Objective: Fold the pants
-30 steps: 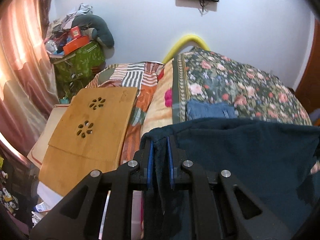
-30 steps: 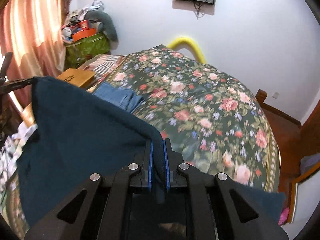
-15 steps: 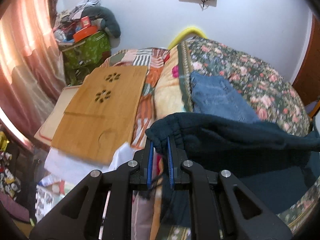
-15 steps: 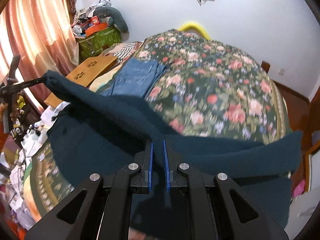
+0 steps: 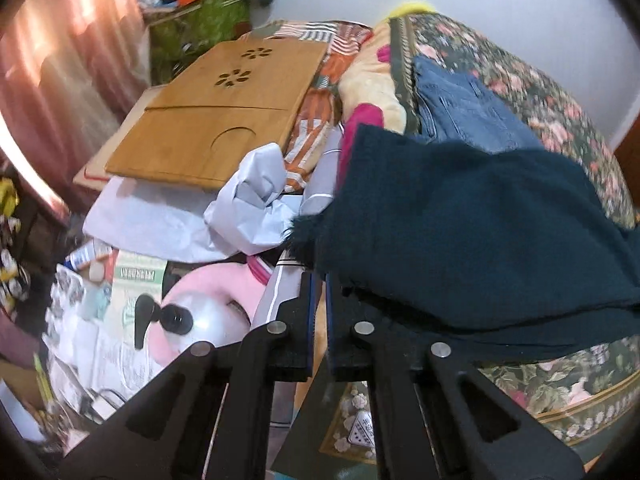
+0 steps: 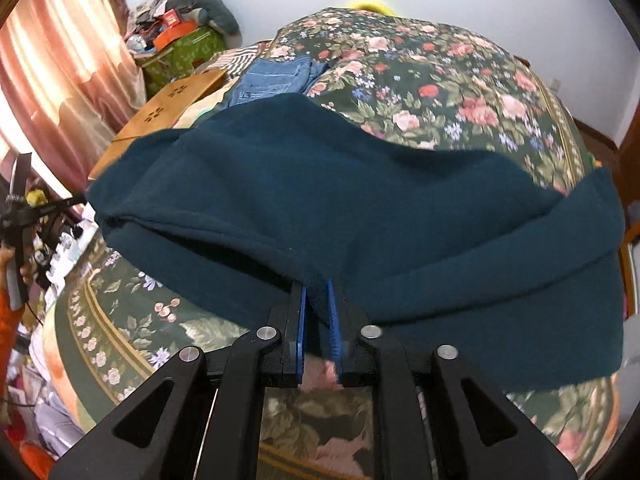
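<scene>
Dark teal pants [image 6: 340, 208]: folded double, lying across near edge of bed [image 6: 460, 80] with floral cover. Right tool [image 6: 317, 300]: clamped on a fold of the pants' near edge. Left tool [image 5: 319, 280]: pads nearly together at the pants' frayed corner; grip uncertain. Folded jeans [image 5: 460, 112]: beyond pants. Wooden lap tray [image 5: 224, 112]: beside bed.

Bare floral bedspread [image 6: 440, 80] lies open beyond the teal pants [image 6: 320, 200]; folded jeans [image 6: 276, 76] crowd its far-left edge.
</scene>
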A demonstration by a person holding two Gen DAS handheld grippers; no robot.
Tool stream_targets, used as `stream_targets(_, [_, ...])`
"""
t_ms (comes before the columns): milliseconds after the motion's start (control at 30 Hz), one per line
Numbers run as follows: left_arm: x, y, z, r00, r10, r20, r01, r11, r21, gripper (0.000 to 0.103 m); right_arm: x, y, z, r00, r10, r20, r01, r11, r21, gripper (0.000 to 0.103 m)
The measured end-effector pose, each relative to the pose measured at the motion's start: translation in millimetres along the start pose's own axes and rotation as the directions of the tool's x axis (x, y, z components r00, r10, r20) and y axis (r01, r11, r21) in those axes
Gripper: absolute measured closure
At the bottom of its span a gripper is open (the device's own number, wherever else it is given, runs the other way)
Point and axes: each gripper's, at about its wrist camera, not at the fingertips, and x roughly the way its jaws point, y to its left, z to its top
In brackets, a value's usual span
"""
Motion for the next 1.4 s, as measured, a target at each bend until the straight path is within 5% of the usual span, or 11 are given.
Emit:
stream_targets(233, [-46,-15,26,0.994,0.01,0.107,-0.013,0.999,0.033,0.092,-43,-27,12,0.996,-0.061,0.071,0.058,0.998,0.038,0.081])
stream_targets(333, [-55,-41,41,0.991,0.011,0.131,-0.02,0.997,0.069,0.064,-59,-55,18,0.988,-0.111,0.107,0.101,0.991,0.089,0.077])
stream_targets(400, [-59,-60,49,0.989,-0.001,0.15,-0.012,0.996,0.085,0.036,-66,-75,22,0.981,-0.157,0.115,0.143,0.982,0.122,0.075])
stream_targets(433, [-59,-70,52,0.987,-0.006,0.16,-0.01,0.995,0.095,0.034,-69,-85,24,0.977,-0.18,0.116,0.163,0.977,0.14,0.073])
stream_targets(867, [-5,-197,98,0.988,-0.124,0.092,0.105,0.976,0.19,0.024,-61,-247,67,0.927,-0.361,0.099,0.296,0.87,0.393,0.069])
stream_targets(1000, [18,-221,102,0.988,-0.147,0.051,0.134,0.97,0.205,0.023,-26,-284,84,0.928,-0.368,0.052,0.316,0.854,0.414,0.069])
stream_targets(1200, [37,-244,101,0.994,-0.1,0.048,0.083,0.959,0.271,0.023,22,-319,99,0.945,-0.327,0.006,0.29,0.848,0.444,0.069])
stream_targets(1300, [43,-248,99,0.995,-0.096,0.033,0.083,0.956,0.28,0.023,44,-334,95,0.936,-0.346,-0.072,0.339,0.823,0.455,0.07])
stream_targets(1400, [48,-253,93,0.996,-0.086,0.018,0.076,0.95,0.301,0.023,51,-342,83,0.941,-0.336,-0.049,0.316,0.814,0.488,0.073])
